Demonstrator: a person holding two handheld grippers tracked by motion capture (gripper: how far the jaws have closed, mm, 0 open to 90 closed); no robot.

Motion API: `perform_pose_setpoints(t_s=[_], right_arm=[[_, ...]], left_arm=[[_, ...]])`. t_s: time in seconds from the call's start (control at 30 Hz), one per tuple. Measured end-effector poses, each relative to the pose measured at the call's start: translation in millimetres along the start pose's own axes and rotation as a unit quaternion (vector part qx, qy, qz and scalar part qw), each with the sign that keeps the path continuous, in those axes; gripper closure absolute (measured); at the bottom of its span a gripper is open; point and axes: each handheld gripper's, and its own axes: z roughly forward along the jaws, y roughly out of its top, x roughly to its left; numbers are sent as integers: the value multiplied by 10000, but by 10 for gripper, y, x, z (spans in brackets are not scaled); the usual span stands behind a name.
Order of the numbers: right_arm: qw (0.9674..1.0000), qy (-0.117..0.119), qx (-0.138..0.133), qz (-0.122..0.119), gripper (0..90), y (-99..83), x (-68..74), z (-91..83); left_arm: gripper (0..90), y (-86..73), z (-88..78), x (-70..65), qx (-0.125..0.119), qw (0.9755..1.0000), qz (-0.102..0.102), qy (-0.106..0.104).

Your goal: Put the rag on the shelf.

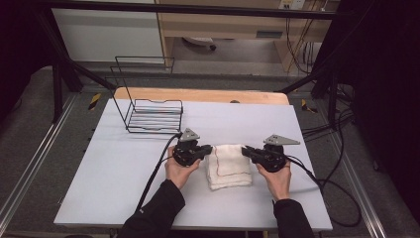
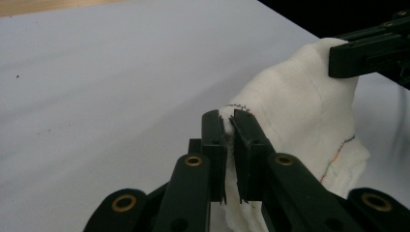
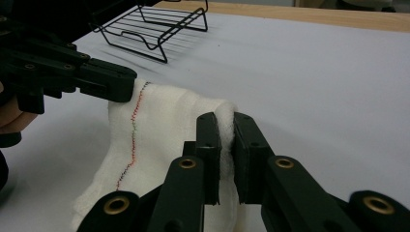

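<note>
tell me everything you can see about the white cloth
The white cloth is a soft, loosely woven towel, folded into layers, with a thin line of multicoloured stitching near one edge. It sits at the middle of the white table. The left gripper is shut on one top corner and the right gripper on the other, so the upper edge is raised and stretched between them while the lower part hangs and bunches toward the table.
</note>
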Motion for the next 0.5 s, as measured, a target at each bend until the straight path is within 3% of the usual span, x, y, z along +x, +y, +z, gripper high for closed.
perform_pose_setpoints(t_s=[0.5], right_arm=[[9990,-89,-408,-160,827,112,138,-140]], left_arm=[[837,84,-179,-50,-486,9988,48,12]])
